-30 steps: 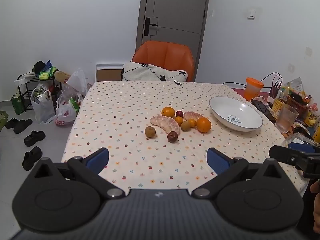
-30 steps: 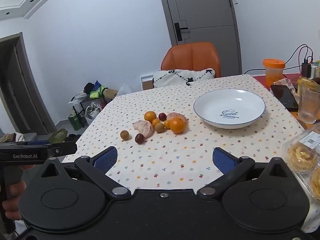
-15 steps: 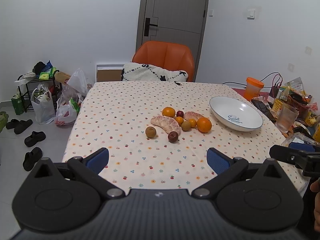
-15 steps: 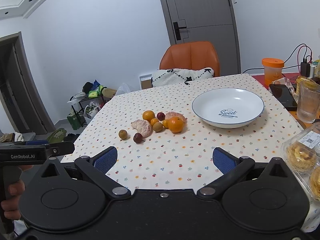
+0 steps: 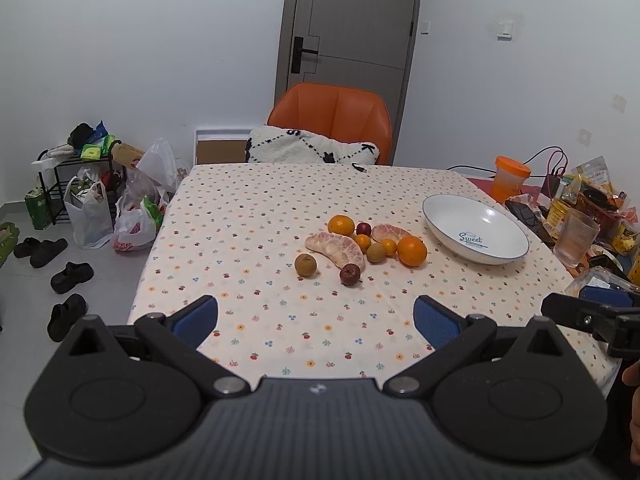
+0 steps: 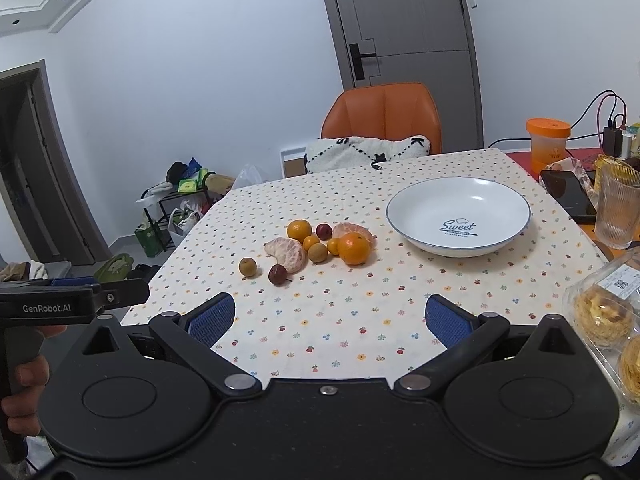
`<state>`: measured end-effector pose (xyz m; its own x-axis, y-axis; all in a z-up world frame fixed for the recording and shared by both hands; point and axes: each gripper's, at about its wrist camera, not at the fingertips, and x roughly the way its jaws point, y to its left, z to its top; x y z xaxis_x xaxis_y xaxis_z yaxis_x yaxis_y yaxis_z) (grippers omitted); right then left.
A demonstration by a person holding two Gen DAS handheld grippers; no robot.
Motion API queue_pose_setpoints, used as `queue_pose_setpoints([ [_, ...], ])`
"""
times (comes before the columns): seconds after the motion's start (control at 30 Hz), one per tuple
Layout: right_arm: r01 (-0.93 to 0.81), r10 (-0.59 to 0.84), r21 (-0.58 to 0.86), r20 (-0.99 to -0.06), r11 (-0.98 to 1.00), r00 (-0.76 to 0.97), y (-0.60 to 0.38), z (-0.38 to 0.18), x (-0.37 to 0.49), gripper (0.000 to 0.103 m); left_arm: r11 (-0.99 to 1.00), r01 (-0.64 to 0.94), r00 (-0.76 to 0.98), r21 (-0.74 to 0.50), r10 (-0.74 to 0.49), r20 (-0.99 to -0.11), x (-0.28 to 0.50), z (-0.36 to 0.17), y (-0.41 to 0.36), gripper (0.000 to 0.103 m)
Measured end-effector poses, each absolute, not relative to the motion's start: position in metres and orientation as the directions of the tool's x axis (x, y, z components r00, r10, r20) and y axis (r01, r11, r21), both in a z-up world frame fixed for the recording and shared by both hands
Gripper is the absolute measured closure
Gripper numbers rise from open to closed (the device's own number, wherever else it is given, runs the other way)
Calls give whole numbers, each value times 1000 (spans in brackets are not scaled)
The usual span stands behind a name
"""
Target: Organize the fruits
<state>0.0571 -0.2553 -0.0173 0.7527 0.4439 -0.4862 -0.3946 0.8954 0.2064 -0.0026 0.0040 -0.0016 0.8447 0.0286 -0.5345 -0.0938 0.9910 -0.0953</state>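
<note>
Since a second earlier the fruits (image 6: 318,246) had drawn slightly nearer the right tongs (image 6: 327,316); nothing else shifted. None sat in the white bowl (image 6: 516,236) yet, so all sorting remained. The cluster lay on the table (image 5: 240,240) well ahead of both released tongs, left tongs (image 5: 316,316) included, bowl ahead-right.

right gripper (image 6: 328,316) jaws wide, empty | fruits (image 6: 316,242) beside bowl (image 6: 516,236)

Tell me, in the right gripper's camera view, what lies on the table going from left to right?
Brownish round fruit → dark red fruit → big orange → white plate → ribbed glass.
</note>
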Motion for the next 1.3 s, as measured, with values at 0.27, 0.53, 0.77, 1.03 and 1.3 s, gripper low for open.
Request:
queue_pose_setpoints([
  [0.27,-394,441,202,-487,897,754,-255,-18,56,0,991,-94,846,-94,30,-533,-3,-1,3,0],
  [0.53,-391,438,202,-490,898,754,-256,-18,57,0,991,-95,846,-91,32,-532,-3,-1,2,0],
  [0.77,-386,434,202,-493,900,754,-257,-19,58,0,992,-95,846,-89,33,-532,-3,-1,2,0],
  [1.03,-382,428,197,-491,903,759,-258,-19,60,0,992,-91,847,-89,30,-530,-3,-2,3,0],
  [1.3,-375,421,196,-501,906,756,-257,-24,66,0,991,-92,839,-94,26,-543,6,-7,4,0],
])
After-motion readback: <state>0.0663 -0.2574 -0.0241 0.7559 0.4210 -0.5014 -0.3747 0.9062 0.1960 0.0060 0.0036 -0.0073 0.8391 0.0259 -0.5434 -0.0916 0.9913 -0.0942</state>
